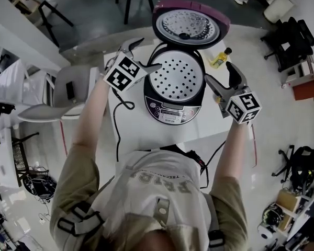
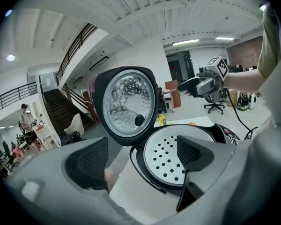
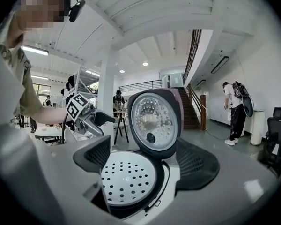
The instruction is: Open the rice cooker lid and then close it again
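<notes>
Jaws of the left gripper (image 1: 149,53) stand spread and empty beside the left rim of the rice cooker (image 1: 172,109), which sits on the white table (image 1: 133,132) with its lid (image 1: 191,25) raised at the back, while the right gripper (image 1: 220,73), likewise spread and empty, hovers near its right side.

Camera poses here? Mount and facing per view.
Head view: on the person's head, steeply down at the rice cooker; shows torso, left forearm, right forearm, left gripper, right gripper.
Left gripper view: on left gripper, facing cooker between open jaws; right gripper and forearm show.
Right gripper view: on right gripper, facing cooker from opposite side; left gripper and forearm show.
Shared: raised lid, perforated tray.
</notes>
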Action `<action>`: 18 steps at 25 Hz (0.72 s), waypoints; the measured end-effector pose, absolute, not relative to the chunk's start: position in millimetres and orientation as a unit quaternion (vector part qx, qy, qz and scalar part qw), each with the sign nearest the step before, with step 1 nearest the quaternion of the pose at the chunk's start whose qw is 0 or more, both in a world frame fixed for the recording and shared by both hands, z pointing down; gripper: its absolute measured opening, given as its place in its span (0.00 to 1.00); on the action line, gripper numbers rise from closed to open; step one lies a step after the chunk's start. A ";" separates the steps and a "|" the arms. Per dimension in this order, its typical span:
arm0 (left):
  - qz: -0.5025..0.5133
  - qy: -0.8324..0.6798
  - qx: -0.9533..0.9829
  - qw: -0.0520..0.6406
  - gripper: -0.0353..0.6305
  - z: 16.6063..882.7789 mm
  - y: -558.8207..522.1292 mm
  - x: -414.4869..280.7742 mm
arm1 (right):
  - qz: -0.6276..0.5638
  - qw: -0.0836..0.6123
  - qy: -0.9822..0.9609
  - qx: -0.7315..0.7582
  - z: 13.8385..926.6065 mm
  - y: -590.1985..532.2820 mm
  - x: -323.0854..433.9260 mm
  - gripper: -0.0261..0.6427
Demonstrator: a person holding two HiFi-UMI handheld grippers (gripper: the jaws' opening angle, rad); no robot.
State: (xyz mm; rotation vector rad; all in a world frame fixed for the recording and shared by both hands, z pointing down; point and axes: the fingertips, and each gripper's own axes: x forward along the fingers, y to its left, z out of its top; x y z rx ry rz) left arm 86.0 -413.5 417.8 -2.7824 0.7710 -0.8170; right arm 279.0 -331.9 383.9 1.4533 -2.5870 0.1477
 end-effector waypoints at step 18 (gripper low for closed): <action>-0.290 0.286 -0.908 0.097 0.76 410.1 -502.5 99.7 | 0.040 0.095 -0.881 0.462 383.1 -419.4 300.6 0.67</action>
